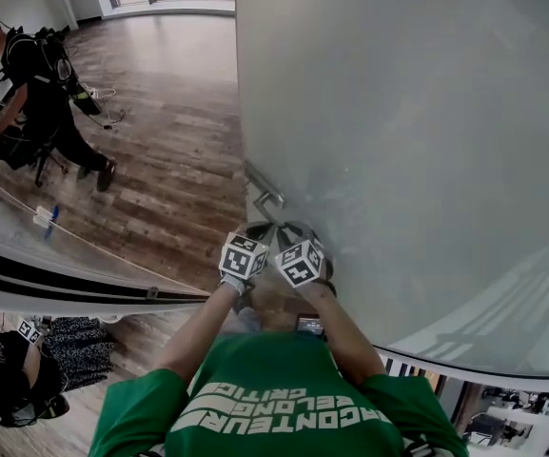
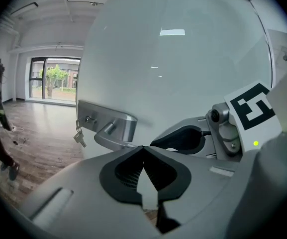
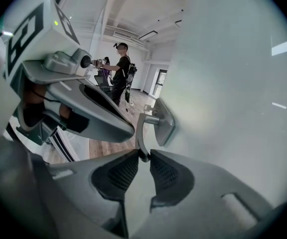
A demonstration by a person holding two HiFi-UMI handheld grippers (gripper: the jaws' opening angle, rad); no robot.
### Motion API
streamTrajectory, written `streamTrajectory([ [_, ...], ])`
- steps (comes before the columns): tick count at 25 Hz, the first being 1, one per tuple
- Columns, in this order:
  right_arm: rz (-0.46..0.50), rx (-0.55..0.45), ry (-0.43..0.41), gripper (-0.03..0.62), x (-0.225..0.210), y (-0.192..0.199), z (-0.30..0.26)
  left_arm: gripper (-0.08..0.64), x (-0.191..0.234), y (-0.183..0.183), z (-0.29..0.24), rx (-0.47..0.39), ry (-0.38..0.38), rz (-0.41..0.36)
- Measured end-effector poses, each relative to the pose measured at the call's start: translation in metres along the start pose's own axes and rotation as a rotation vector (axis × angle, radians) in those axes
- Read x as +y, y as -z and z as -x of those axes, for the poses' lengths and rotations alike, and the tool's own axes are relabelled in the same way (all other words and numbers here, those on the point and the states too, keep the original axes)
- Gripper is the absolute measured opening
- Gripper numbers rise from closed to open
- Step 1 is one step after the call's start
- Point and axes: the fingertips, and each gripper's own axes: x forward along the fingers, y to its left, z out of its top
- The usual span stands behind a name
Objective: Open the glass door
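Observation:
The frosted glass door (image 1: 417, 141) fills the right of the head view. Its metal lever handle (image 1: 266, 198) sits on a plate near the door's left edge, just ahead of both grippers. In the right gripper view the lever (image 3: 140, 131) hangs down into my right gripper (image 3: 143, 156), whose jaws are shut on the lever's end. My left gripper (image 2: 143, 148) is shut with nothing between its tips, a little short of the handle (image 2: 114, 129). Keys (image 2: 78, 136) dangle from the lock. In the head view the left gripper (image 1: 244, 257) and right gripper (image 1: 300, 261) are side by side.
A wood floor (image 1: 169, 131) stretches to the left. A person in black (image 1: 38, 82) stands at the far left, and another person (image 1: 8, 381) is at the lower left behind a glass partition (image 1: 65, 246). Windows (image 2: 53, 78) line the far wall.

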Motion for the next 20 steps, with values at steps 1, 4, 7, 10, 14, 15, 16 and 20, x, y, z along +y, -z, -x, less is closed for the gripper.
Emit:
streamTrajectory([
  [1,-0.005,0.002,0.005,0.058,-0.005,0.001,-0.001,0.017,-0.001,-0.002,-0.001,-0.004,0.007,-0.003],
  [4,-0.021,0.009,0.023,0.058,-0.021,0.004,-0.004,0.017,0.000,-0.011,-0.003,-0.017,0.026,-0.010],
  [7,-0.033,0.016,0.038,0.058,-0.035,0.005,-0.007,0.017,0.004,-0.016,-0.003,-0.032,0.036,-0.005],
  [10,-0.047,0.024,0.053,0.058,-0.049,0.007,-0.010,0.017,0.009,-0.020,-0.004,-0.041,0.046,0.002],
  [14,-0.069,0.049,0.066,0.058,-0.069,0.013,-0.013,0.017,0.013,-0.025,-0.007,-0.048,0.064,0.013],
  [15,-0.074,0.054,0.069,0.058,-0.074,0.015,-0.013,0.017,0.013,-0.028,-0.009,-0.050,0.069,0.014],
  [16,-0.079,0.056,0.074,0.058,-0.080,0.016,-0.013,0.017,0.013,-0.031,-0.011,-0.053,0.074,0.013],
  [20,-0.103,0.056,0.093,0.058,-0.101,0.021,-0.010,0.017,0.012,-0.043,-0.014,-0.068,0.091,0.004],
])
